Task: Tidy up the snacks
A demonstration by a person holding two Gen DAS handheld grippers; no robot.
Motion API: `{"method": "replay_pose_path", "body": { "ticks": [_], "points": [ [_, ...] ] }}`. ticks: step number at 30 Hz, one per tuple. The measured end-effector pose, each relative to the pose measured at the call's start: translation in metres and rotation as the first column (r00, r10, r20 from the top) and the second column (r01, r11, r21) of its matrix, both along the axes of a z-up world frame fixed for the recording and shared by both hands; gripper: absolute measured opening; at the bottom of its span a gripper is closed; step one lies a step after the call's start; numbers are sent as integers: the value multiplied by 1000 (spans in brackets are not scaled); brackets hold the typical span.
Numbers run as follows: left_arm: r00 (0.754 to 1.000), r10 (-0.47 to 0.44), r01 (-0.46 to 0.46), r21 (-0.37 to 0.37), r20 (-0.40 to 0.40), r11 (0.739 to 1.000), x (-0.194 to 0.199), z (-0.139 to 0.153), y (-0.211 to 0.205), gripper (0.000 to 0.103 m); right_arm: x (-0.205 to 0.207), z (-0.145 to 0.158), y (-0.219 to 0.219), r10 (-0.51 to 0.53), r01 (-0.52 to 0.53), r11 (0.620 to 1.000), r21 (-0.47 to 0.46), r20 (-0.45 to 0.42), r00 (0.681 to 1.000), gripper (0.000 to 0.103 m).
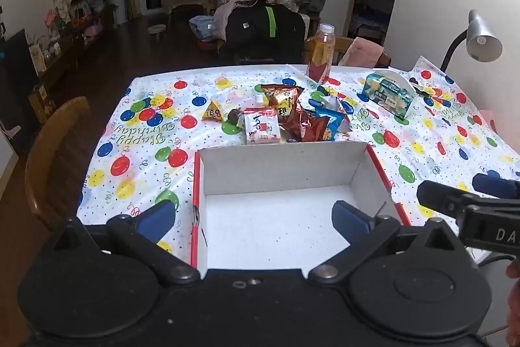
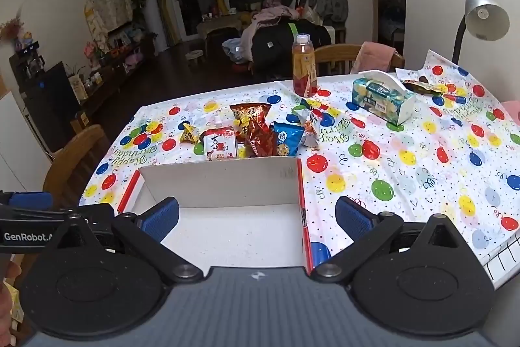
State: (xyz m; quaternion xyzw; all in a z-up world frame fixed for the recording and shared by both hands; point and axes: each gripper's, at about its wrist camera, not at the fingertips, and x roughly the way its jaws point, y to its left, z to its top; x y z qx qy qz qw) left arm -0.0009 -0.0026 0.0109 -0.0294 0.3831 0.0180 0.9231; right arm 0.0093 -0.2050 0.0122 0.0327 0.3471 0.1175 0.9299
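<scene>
Below, both claws released: left gripper [image 1: 253,218], right gripper [image 2: 256,217] over empty white box [image 1: 276,171]; snack packets [image 1: 286,116] mid-frame beyond.

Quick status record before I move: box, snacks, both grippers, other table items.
box: open, white inside, nothing in it, near table edge
snacks: loose pile just beyond the box's far wall
left gripper: open, holding nothing, over the box
right gripper: open, holding nothing, astride the box's right wall
bottle: upright, far edge
tissue box: far right
</scene>
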Motion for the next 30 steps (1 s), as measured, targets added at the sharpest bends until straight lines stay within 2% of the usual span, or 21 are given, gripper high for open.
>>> {"method": "replay_pose_path", "body": {
  "ticks": [1, 14, 30],
  "points": [
    [1000, 0, 0, -13, -19, 1000, 6, 1, 6, 103, -2, 2, 0, -3, 3, 1000, -2, 8, 1000, 103],
    [1000, -26, 26, 8, -2, 1000, 10, 27, 6, 103, -4, 33, 8, -14, 15, 999, -38, 32, 999, 103],
    [999, -34, 34, 1, 5, 999, 4, 38, 4, 103, -9, 39, 7, -30, 30, 999, -24, 21, 999, 103]
  ]
}}
